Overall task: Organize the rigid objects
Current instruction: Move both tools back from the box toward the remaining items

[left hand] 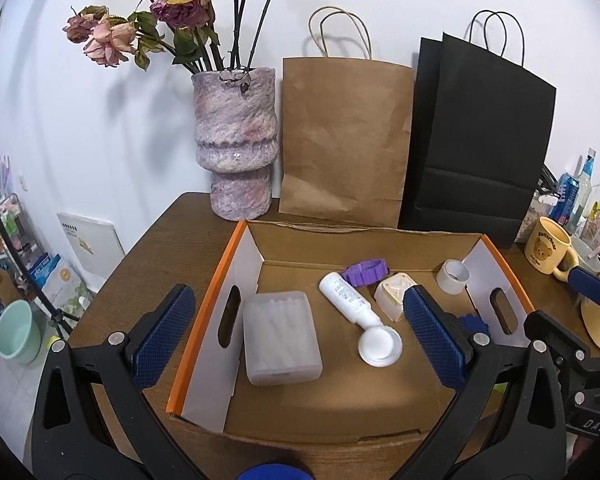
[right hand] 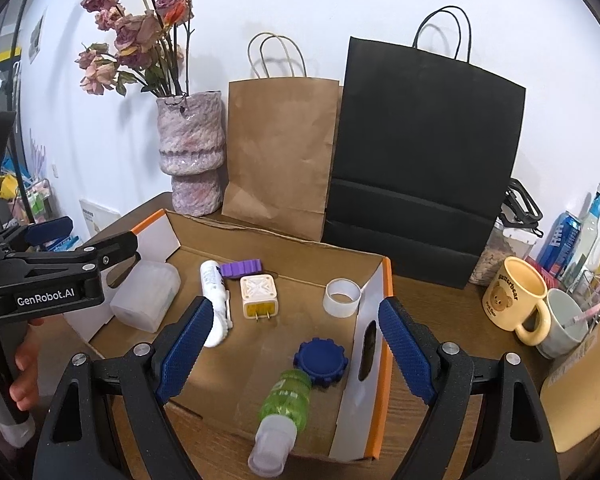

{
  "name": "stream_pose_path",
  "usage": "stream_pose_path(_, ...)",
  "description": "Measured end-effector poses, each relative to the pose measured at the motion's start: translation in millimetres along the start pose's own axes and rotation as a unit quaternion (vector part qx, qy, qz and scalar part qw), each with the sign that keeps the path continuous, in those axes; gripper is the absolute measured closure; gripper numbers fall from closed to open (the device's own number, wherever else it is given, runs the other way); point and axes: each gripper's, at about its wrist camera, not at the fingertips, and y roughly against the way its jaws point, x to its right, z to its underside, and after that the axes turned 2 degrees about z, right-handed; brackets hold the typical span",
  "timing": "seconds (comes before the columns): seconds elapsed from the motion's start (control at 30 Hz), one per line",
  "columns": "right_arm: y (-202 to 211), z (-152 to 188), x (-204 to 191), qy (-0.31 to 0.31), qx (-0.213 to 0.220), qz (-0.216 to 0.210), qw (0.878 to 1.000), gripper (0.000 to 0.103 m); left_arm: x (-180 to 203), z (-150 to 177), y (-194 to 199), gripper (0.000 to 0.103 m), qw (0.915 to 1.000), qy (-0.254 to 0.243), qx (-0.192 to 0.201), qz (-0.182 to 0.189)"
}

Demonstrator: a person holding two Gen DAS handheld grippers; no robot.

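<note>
Both sets of fingers gape wide and empty, left gripper (left hand: pixel 296 332) and right gripper (right hand: pixel 296 344) over the box (right hand: pixel 387 280); green bottle (right hand: pixel 286 398) leans at its edge and might roll out if nudged

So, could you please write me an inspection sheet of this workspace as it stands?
Surface: brown wooden table, carrying an open cardboard box.
Job's things: in the box lie a frosted case, white tube, purple ring, plug adapter, tape roll, blue cap, green bottle.
Clutter: vase, brown bag, black bag, yellow mug.
Grippers: left gripper open, empty; right gripper open, empty.
Cables: nothing seen.
Surroundings: white wall, shelf clutter at left.
</note>
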Motion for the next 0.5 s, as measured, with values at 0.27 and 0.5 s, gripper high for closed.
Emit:
stream_pose_path(0.27,18.2,14.2,1.4,-0.007,0.000,0.004,1.000,0.014,-1.2,11.8,17.9,0.000,0.9999,-0.002,0.001,0.012)
stream_pose_path(0.5,36.5,26.4,-1.6,-0.014,0.001,0.005,1.000,0.014,0.4,24.6,34.8,0.000,0.9998,-0.008,0.000,0.018)
